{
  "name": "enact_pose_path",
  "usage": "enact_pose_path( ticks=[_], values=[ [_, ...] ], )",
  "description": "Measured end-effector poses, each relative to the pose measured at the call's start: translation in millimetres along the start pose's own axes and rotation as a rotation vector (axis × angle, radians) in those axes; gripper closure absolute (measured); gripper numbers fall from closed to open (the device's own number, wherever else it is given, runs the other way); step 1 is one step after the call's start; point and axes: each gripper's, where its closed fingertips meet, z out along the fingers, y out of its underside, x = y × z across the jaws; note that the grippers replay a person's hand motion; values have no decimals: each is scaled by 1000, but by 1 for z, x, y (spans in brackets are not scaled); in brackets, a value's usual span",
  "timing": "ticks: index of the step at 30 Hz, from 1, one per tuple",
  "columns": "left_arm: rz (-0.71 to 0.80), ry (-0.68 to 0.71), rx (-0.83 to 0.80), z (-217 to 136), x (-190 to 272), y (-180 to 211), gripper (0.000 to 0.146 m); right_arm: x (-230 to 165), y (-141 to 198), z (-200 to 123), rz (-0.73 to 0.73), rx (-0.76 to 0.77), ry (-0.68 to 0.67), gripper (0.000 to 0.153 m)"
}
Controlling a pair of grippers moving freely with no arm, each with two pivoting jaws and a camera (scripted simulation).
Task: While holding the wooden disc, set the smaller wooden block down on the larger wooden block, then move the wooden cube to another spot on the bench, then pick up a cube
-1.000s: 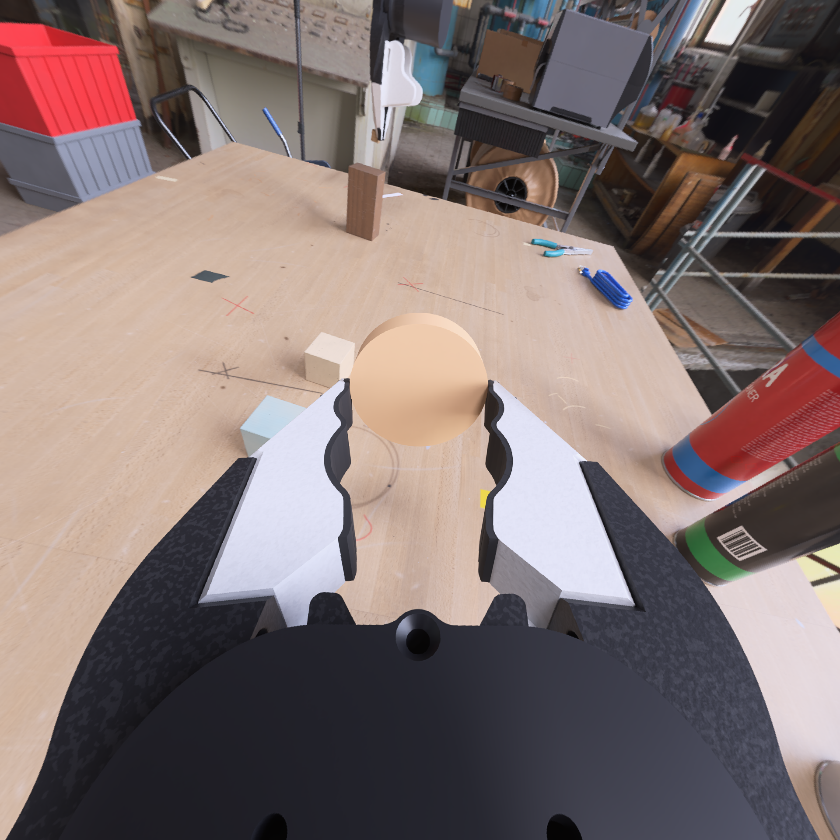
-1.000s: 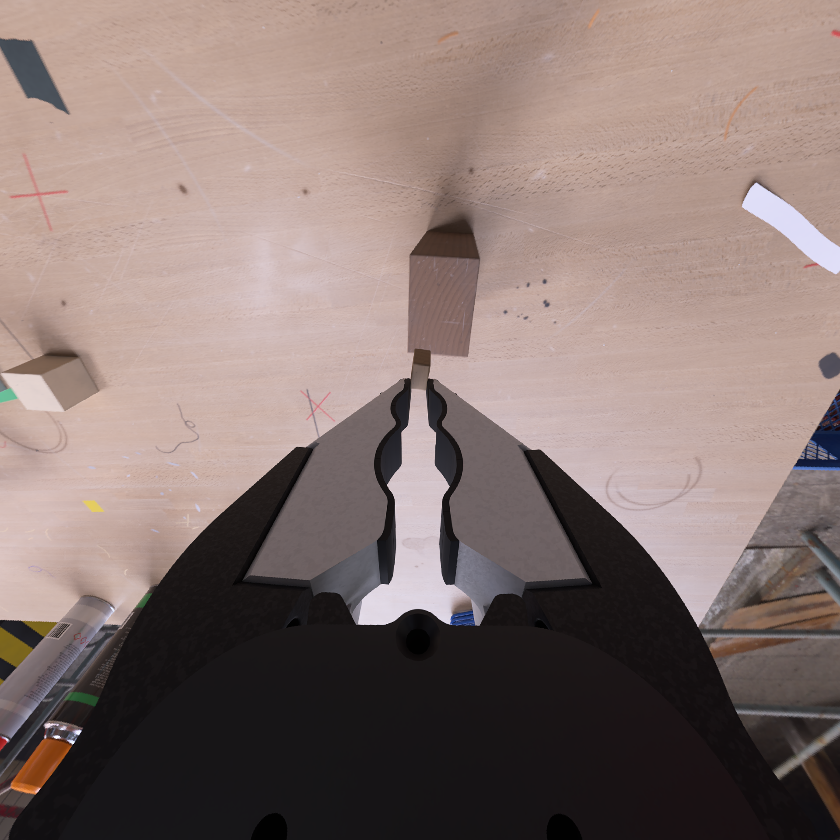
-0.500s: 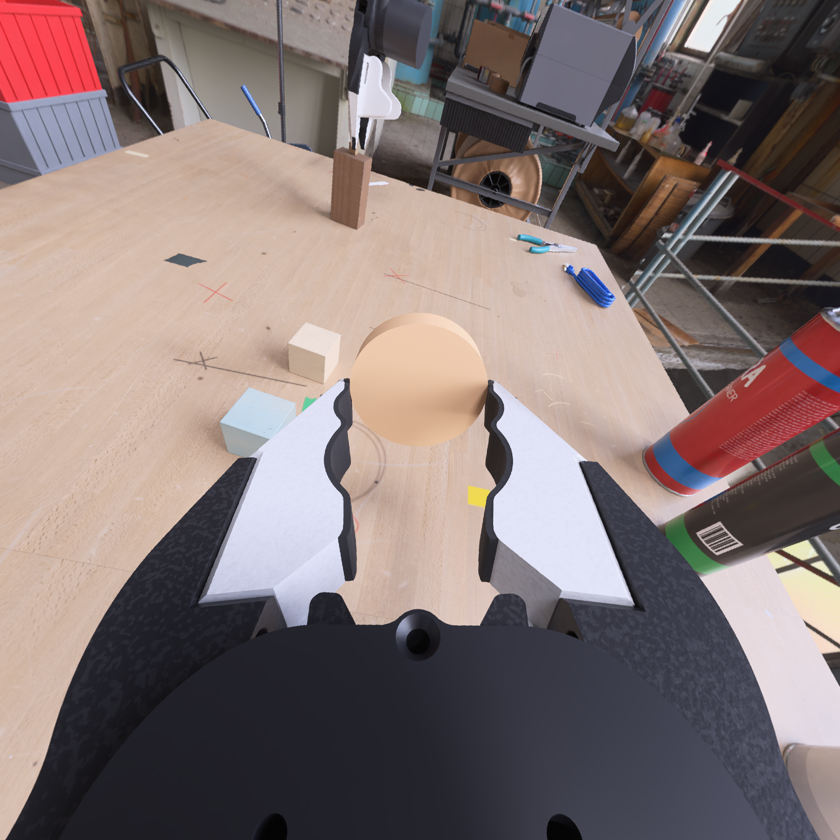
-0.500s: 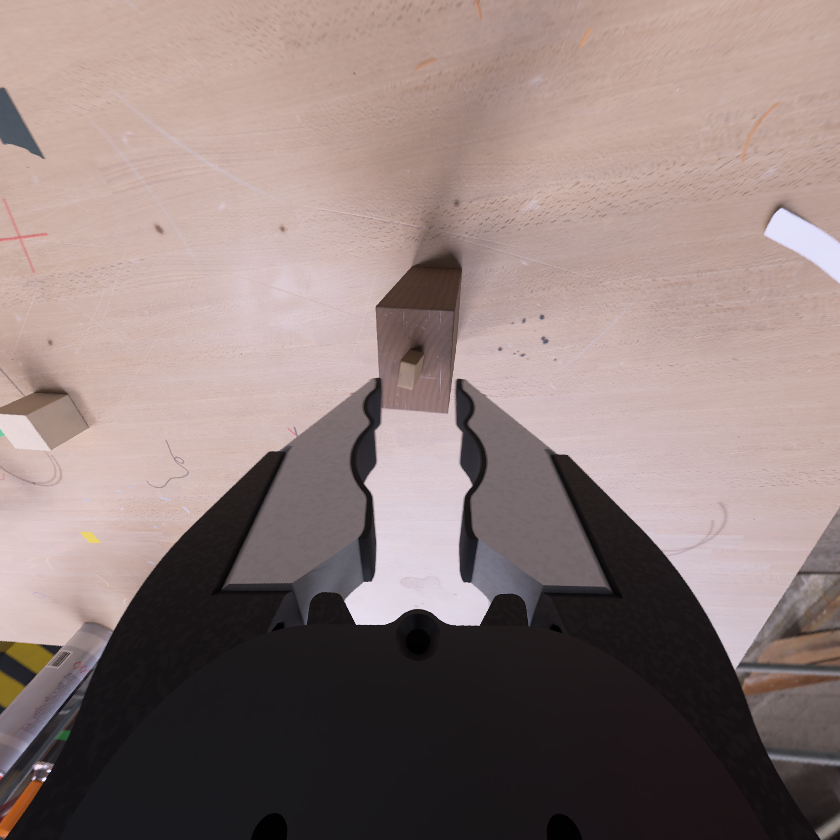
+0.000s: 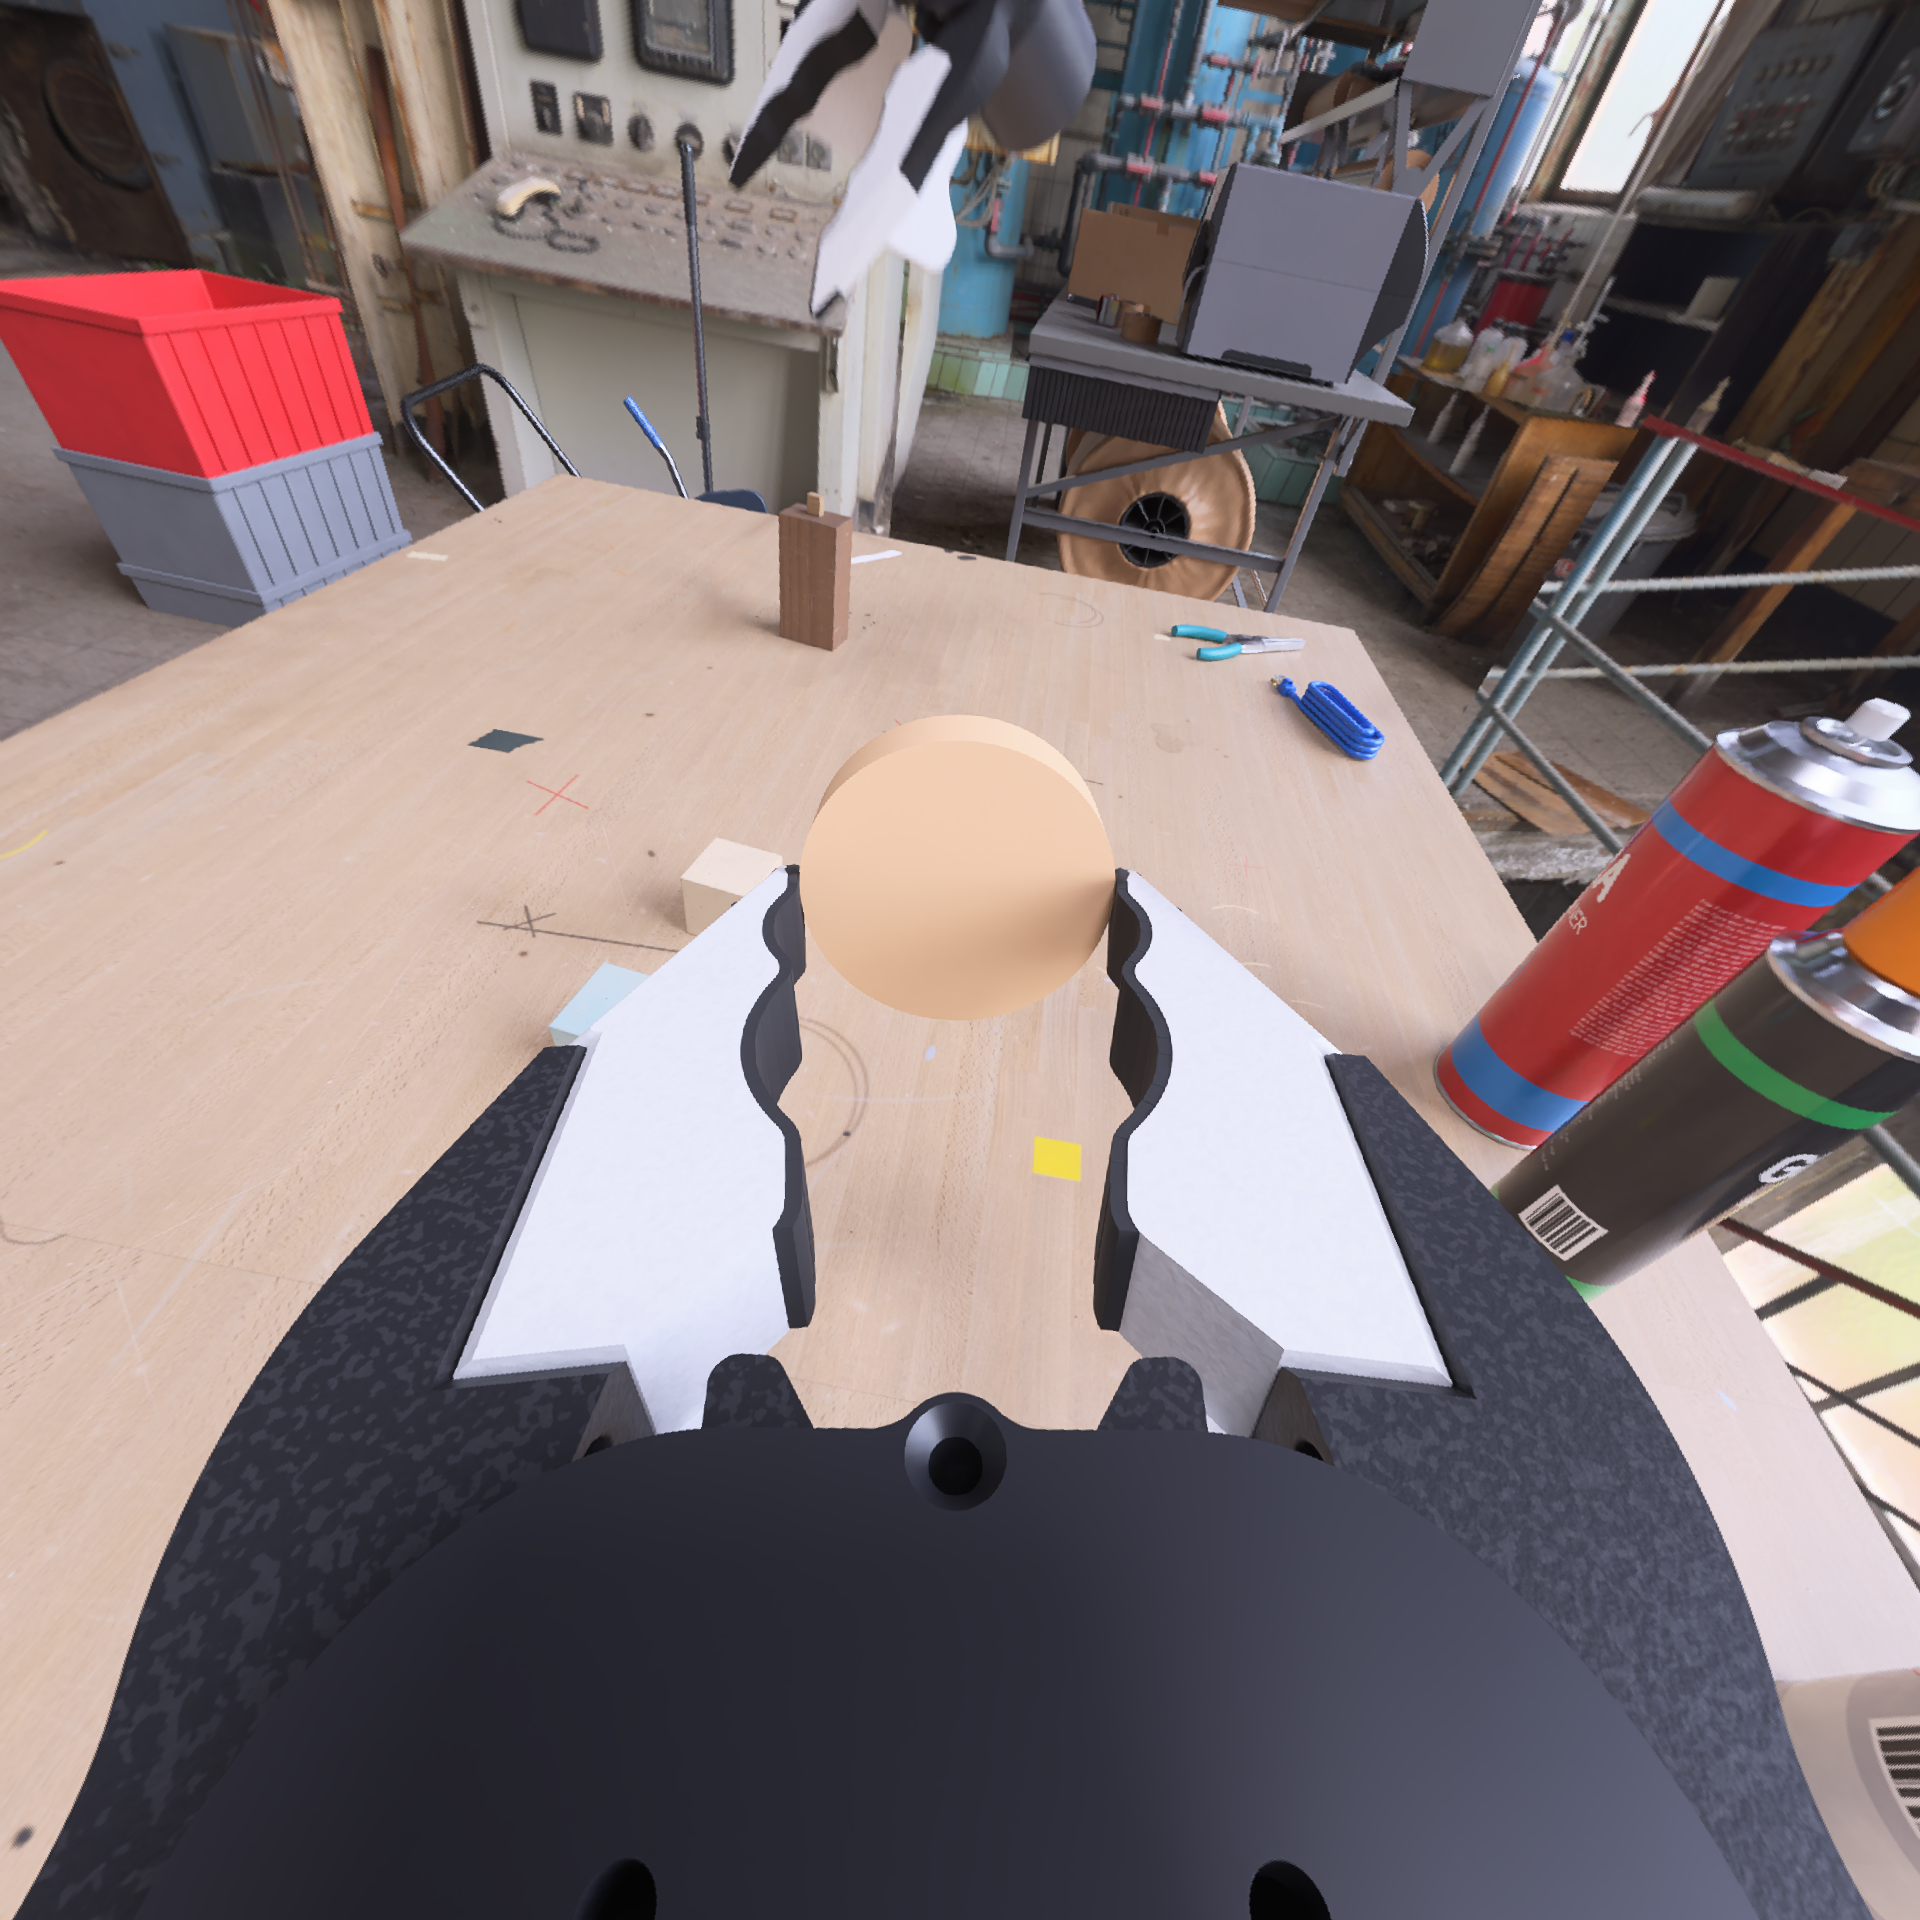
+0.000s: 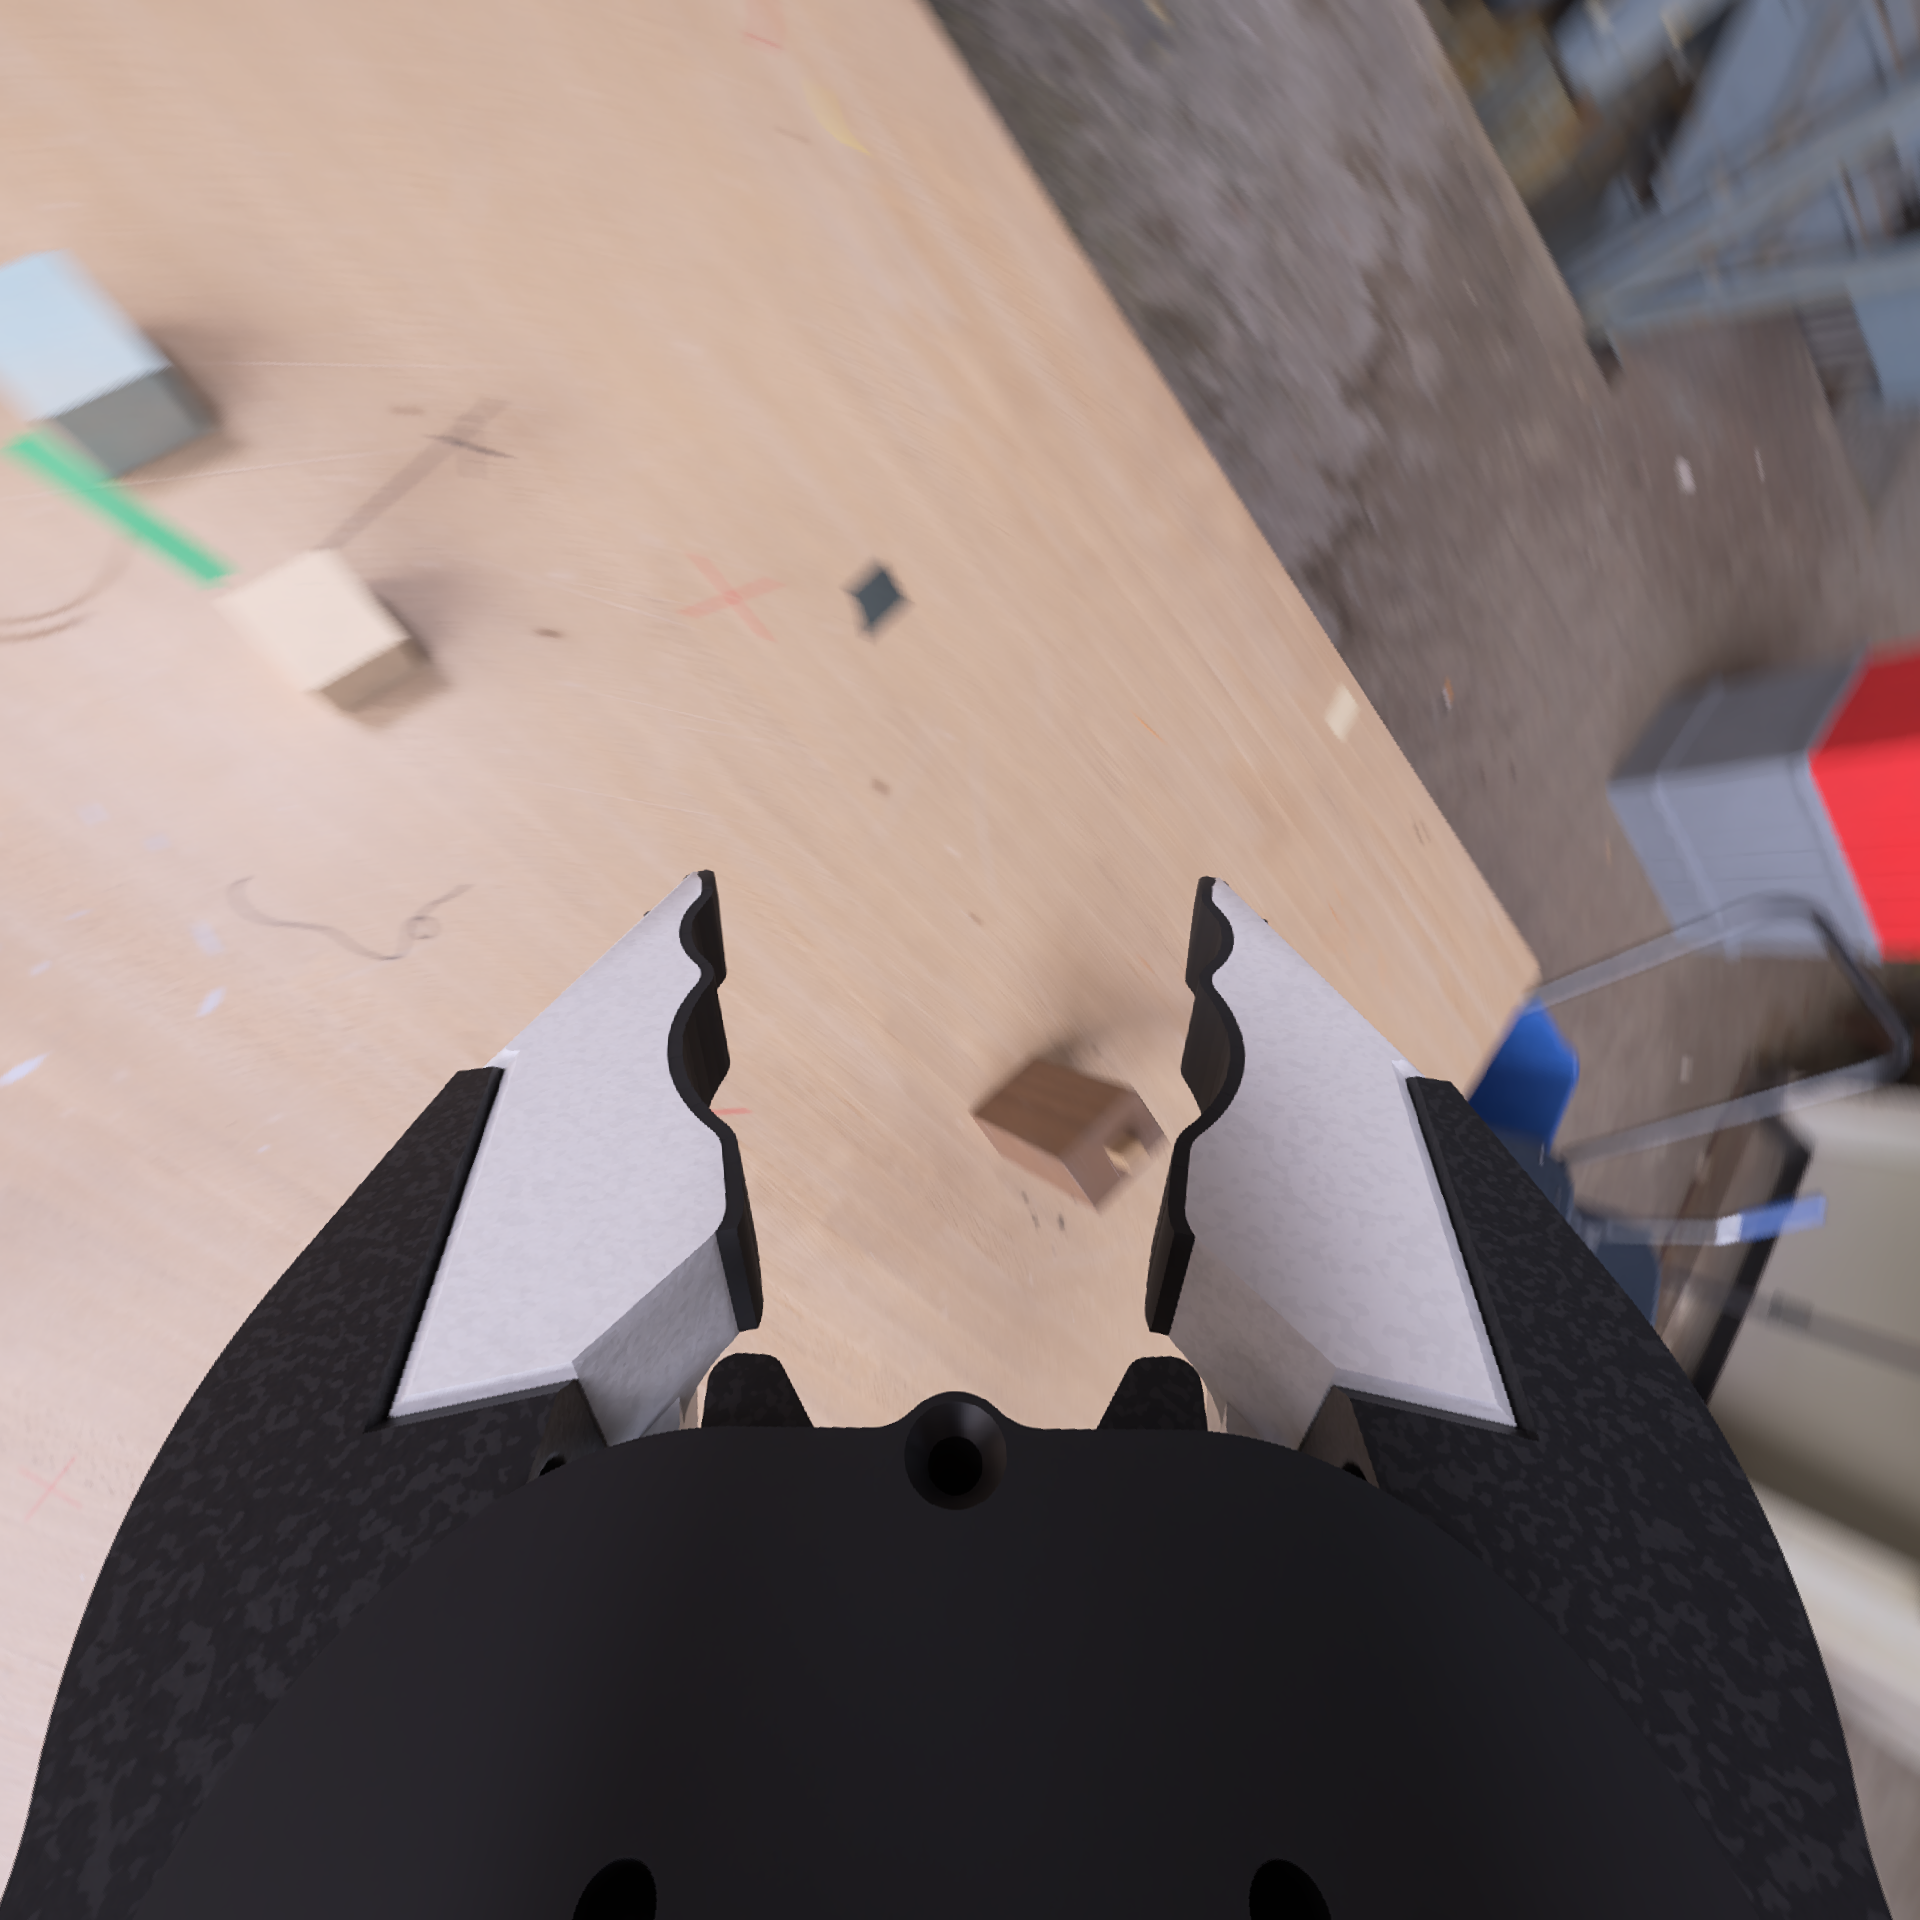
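My left gripper (image 5: 956, 883) is shut on the round tan wooden disc (image 5: 956, 878) and holds it above the bench. The tall dark larger wooden block (image 5: 815, 577) stands at the far end with the tiny smaller wooden block (image 5: 816, 505) on its top. Both show in the right wrist view, the larger block (image 6: 1060, 1127) and the small one (image 6: 1127, 1151). My right gripper (image 6: 951, 899) is open and empty, high above the bench; it shows blurred in the left wrist view (image 5: 883, 135). The pale wooden cube (image 5: 724, 881) (image 6: 312, 634) and a light blue cube (image 5: 597, 1003) (image 6: 88, 364) lie on the bench.
Red (image 5: 1662, 935) and dark (image 5: 1714, 1143) spray cans stand at the right edge. Pliers (image 5: 1231, 642) and a blue coiled item (image 5: 1340, 719) lie far right. Red and grey bins (image 5: 208, 436) stand off the bench to the left. Tape marks dot the bench top (image 5: 260, 935).
My right gripper opened, let go of the smaller block on top of the larger block, then rose and swung away fast. My left gripper kept hold of the disc and shifted its view slightly.
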Motion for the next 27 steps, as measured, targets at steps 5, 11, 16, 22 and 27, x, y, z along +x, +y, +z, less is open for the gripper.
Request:
enact_pose_path(
  ticks=[5,11,16,22,27],
  values=[
    [30,-21,21,-13,9,-8,87,-124,-33,34,-274,83,-224,70],
    [70,-44,14,-18,12,-10,87,-208,-25,103,-419,51,-424,83],
    [65,-42,13,-18,10,-9,87,-232,-15,145,-462,-53,-513,86],
    [62,-36,-4,-14,7,-6,87,-241,-7,174,-517,-149,-547,89],
    [56,-32,-4,-14,6,-5,87,-244,0,192,-549,-221,-528,97]
  ],
)
